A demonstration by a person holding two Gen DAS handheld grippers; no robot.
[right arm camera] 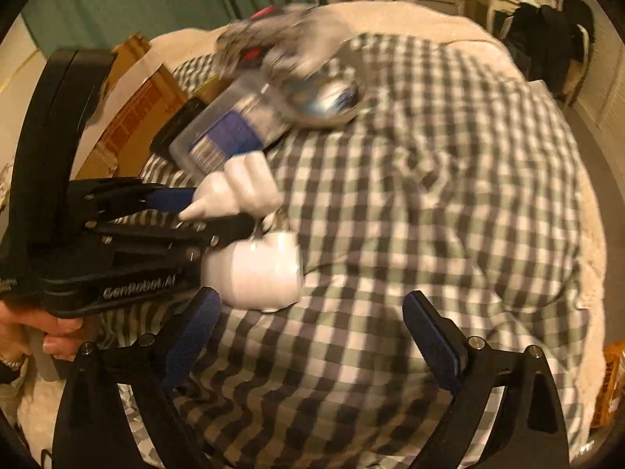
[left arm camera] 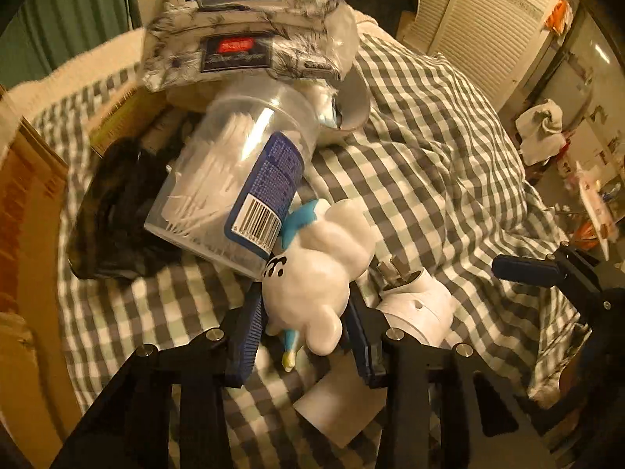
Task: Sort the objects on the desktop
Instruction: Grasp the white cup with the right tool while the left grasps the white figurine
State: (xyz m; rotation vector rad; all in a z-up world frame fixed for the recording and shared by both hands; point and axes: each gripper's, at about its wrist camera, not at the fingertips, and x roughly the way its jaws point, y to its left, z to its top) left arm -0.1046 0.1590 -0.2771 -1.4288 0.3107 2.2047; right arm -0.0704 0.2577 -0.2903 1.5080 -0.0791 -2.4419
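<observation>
My left gripper (left arm camera: pixel 304 312) is shut on a white toy figure (left arm camera: pixel 312 273) with blue trim, held just above the checked cloth (left arm camera: pixel 429 136). The figure also shows in the right wrist view (right arm camera: pixel 234 191), between the left gripper's fingers (right arm camera: pixel 168 199). A clear tub of cotton swabs (left arm camera: pixel 234 179) lies on its side just beyond the figure. A white plug adapter (left arm camera: pixel 418 308) lies right of it, also seen in the right wrist view (right arm camera: pixel 258 269). My right gripper (right arm camera: pixel 312 336) is open and empty above the cloth.
A patterned tissue pack (left arm camera: pixel 242 51) lies on the far pile, over a grey bowl (left arm camera: pixel 351 105). A black bag (left arm camera: pixel 113 211) and a cardboard box (left arm camera: pixel 35 195) sit at the left. The checked cloth stretches to the right.
</observation>
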